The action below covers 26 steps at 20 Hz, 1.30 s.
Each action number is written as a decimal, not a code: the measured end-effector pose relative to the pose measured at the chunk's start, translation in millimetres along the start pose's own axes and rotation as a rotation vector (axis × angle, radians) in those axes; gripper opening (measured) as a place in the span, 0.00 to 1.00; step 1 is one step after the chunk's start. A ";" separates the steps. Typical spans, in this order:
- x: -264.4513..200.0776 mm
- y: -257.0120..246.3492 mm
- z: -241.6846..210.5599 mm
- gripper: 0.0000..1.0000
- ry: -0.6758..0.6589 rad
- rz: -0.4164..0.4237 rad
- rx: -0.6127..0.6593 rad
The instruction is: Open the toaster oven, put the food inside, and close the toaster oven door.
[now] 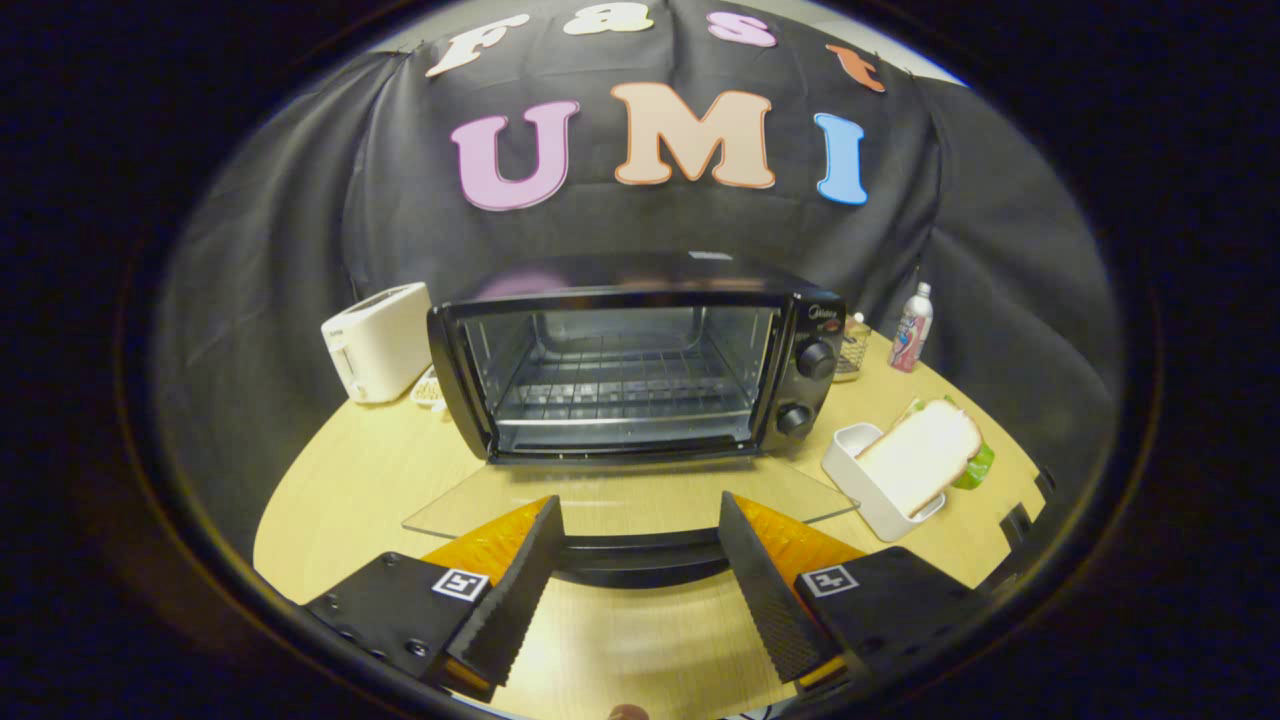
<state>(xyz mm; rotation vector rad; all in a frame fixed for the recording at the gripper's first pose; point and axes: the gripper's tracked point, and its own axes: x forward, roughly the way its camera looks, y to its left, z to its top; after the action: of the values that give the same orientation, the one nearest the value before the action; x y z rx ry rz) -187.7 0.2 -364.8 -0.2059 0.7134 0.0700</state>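
A black toaster oven (pixel 800 330) stands on the wooden table, straight ahead of my fingers. Its glass door (pixel 630 500) lies folded down flat toward me, and the dark door handle (pixel 640 555) sits between my two fingertips. Inside I see a bare wire rack (pixel 620 385). My gripper (pixel 638 520) is open, with its fingers either side of the handle and not pressing on it. A sandwich (pixel 925 455) of white bread with green lettuce leans in a white tray (pixel 870 495) to the right of the oven, beyond my right finger.
A white pop-up toaster (pixel 375 340) stands left of the oven, with a small dish (pixel 430 392) next to it. Behind the oven's right side are a small wire basket (pixel 853 352) and a bottle (pixel 911 327). Black cloth walls the table's far side.
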 end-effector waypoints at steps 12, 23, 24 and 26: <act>23.5 -1.4 -58.9 0.97 0.154 -0.005 0.027; 13.9 -68.4 40.9 0.96 -0.032 -0.082 0.130; 11.7 -89.1 54.9 0.96 -0.063 -0.119 0.141; 9.7 -127.3 78.9 0.96 -0.115 -0.184 0.168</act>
<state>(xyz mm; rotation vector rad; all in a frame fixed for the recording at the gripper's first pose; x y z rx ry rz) -112.7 -107.7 -292.2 -0.1049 0.5799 -0.1525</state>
